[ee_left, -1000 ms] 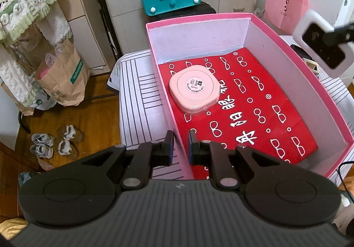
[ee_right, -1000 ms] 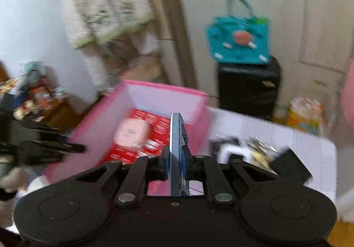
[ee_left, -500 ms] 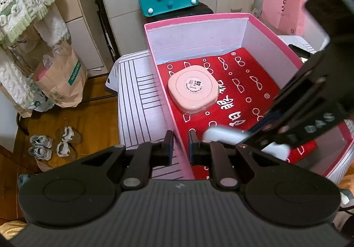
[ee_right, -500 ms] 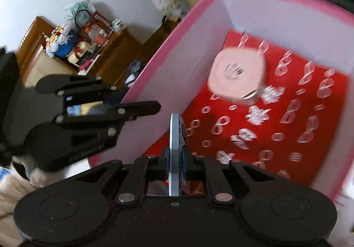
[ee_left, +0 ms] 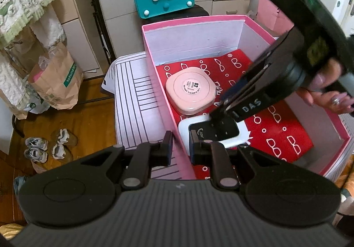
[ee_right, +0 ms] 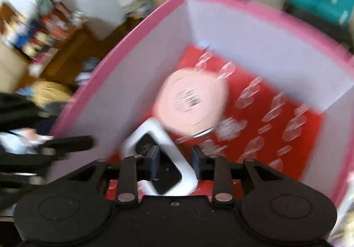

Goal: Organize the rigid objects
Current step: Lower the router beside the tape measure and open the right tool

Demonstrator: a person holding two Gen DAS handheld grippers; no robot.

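**White gadget lying in the pink box**

A big pink box [ee_left: 261,32] is sitting on a desk with a striped cover [ee_left: 135,100]. The box is open at the top. Its walls are white inside, and a red sheet with white glasses drawn on it [ee_left: 285,136] is covering its floor.

The left tool [ee_left: 179,147] is sitting at the near left wall of the box. Its two fingers are close together, one on each side of the pink wall edge. It is gripping the wall of the box.

The right tool [ee_right: 176,161] is reaching down into the box, and a hand [ee_left: 325,89] is holding it. Its jaws are opening. The white gadget is lying between them, but the pads are not pressing on it.

A pink rounded case [ee_left: 190,92] with a round label is lying on the red sheet, near the left wall.

The white gadget with a black screen [ee_left: 212,134] is lying flat on the red sheet. It is just beside the pink case, in the near left corner of the box.
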